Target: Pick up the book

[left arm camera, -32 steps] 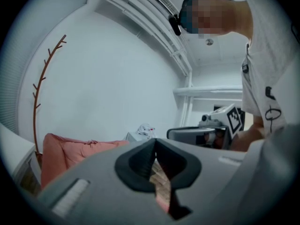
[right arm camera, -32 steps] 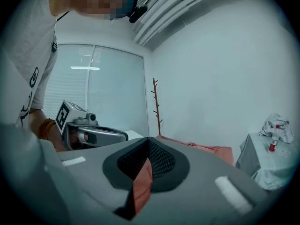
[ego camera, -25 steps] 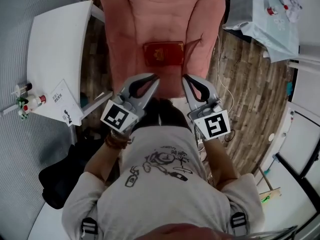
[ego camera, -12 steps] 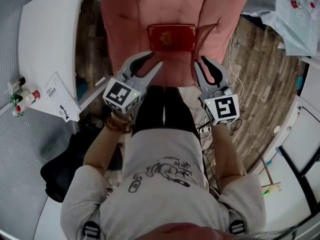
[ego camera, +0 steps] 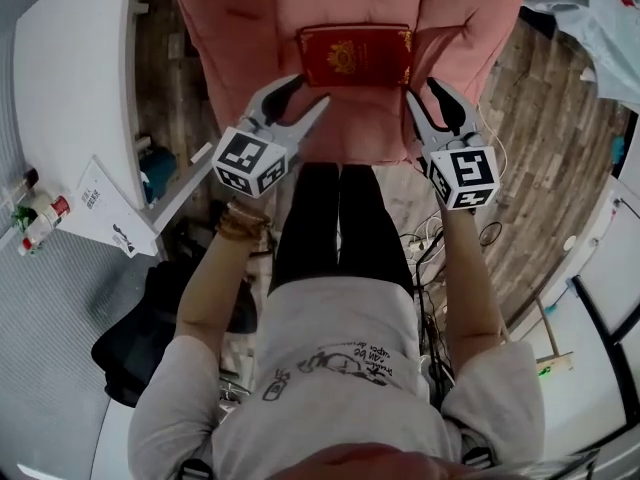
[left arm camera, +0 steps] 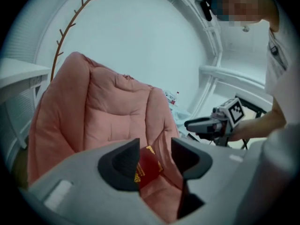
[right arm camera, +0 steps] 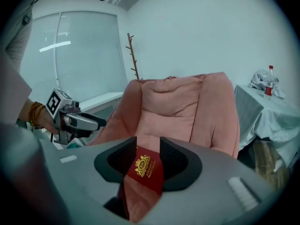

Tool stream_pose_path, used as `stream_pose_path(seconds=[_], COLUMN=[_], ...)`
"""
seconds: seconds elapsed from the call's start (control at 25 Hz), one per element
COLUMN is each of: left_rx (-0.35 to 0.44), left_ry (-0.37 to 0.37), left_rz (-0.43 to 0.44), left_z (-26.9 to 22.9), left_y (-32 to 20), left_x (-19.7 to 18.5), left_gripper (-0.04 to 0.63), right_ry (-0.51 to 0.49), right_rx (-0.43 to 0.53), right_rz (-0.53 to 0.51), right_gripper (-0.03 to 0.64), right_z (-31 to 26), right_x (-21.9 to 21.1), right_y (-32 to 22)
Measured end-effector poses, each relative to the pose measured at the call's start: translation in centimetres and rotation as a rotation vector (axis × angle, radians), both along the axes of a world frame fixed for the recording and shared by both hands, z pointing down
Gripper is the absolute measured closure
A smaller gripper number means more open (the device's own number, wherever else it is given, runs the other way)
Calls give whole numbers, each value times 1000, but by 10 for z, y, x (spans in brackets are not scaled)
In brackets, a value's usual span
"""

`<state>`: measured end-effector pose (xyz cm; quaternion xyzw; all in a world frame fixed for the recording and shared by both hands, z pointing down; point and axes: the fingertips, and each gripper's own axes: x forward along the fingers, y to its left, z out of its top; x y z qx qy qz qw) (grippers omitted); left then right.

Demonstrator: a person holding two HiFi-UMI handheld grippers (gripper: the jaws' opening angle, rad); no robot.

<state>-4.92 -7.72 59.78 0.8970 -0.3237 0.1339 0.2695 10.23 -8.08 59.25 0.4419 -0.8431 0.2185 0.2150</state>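
left gripper point(ego camera: 312, 90) and right gripper point(ego camera: 420, 88), jaws opening, empty; only head view shows book point(ego camera: 355, 55) whole.

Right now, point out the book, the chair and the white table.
book point(ego camera: 353, 55): head view, middle of its cover.
chair point(ego camera: 235, 38): head view, left cushion.
white table point(ego camera: 70, 98): head view, bare top.

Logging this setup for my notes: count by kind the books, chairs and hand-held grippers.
Book: 1
Pink chair: 1
Hand-held grippers: 2 (left hand-held gripper, right hand-held gripper; both jaws opening, nothing between them)
Total: 4
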Motion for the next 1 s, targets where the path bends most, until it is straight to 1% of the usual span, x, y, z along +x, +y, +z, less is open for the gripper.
stream_pose_path(seconds=[0.08,0.28,0.36,0.44,0.6,0.68,0.8,0.92,1.0], left_rx=[-36,-114,-130,-158,-226,-254,-303,-342,-365], left_ry=[-6,-9,2,27,51,53,60,66,69], left_rz=[-3,-19,-34,-58,-70,-60,-59,-53,-49], left_z=[28,90,109,128,166,182,205,225,236], left_y=[-4,-19,-29,-38,-48,-50,-53,-57,-59], left_x=[-3,-9,-11,-15,-22,-24,-25,-24,-23], left_gripper=[379,330,307,264,228,211,145,110,98], right_ry=[-1,28,36,37,44,40,37,40,41], right_rx=[-21,-78,-98,-124,-164,-189,-232,-264,-276], right_rz=[18,34,41,55,56,52,58,76,86], right_gripper=[444,390,376,359,318,289,212,152,140], right_z=[26,89,110,130,165,183,211,233,243], right_x=[3,7,8,9,6,2,-1,1,3], right_y=[-9,-27,-34,-40,-50,-54,-59,-65,-69])
